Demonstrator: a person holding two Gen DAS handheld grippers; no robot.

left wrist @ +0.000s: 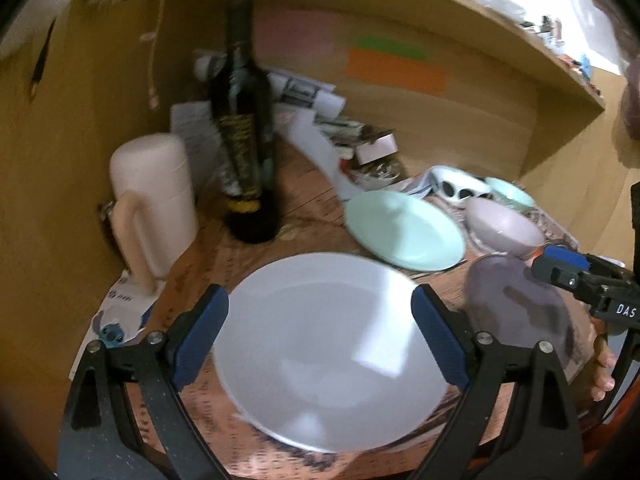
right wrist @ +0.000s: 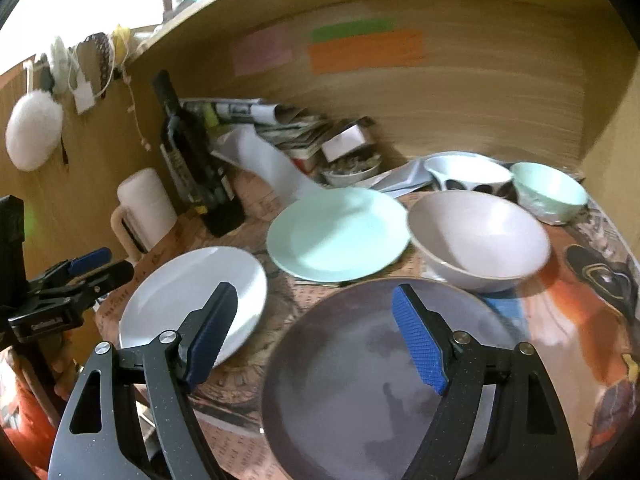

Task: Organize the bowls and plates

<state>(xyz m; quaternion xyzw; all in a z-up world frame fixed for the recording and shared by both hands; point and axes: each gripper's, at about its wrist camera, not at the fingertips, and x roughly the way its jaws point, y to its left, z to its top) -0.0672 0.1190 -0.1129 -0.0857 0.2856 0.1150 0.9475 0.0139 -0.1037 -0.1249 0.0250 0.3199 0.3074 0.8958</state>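
A white plate [left wrist: 328, 352] lies flat on the paper-covered table, and my left gripper [left wrist: 320, 296] hangs open over it, one finger at each side, neither touching. My right gripper [right wrist: 316, 292] is open above the far rim of a dark grey-purple plate [right wrist: 380, 380], with nothing between its pads. Behind these lie a mint plate [right wrist: 340, 232] and a pale pink-grey bowl [right wrist: 480, 236]. Further back stand a mint bowl [right wrist: 548, 192] and a white bowl with dark spots [right wrist: 468, 172]. In the left wrist view the right gripper [left wrist: 548, 266] shows at the dark plate [left wrist: 516, 304].
A dark wine bottle [left wrist: 244, 140] and a cream jug [left wrist: 152, 200] stand at the left by the wooden side wall. Papers, a small box [right wrist: 348, 140] and a small filled dish [right wrist: 352, 168] crowd the back. A wooden shelf overhangs.
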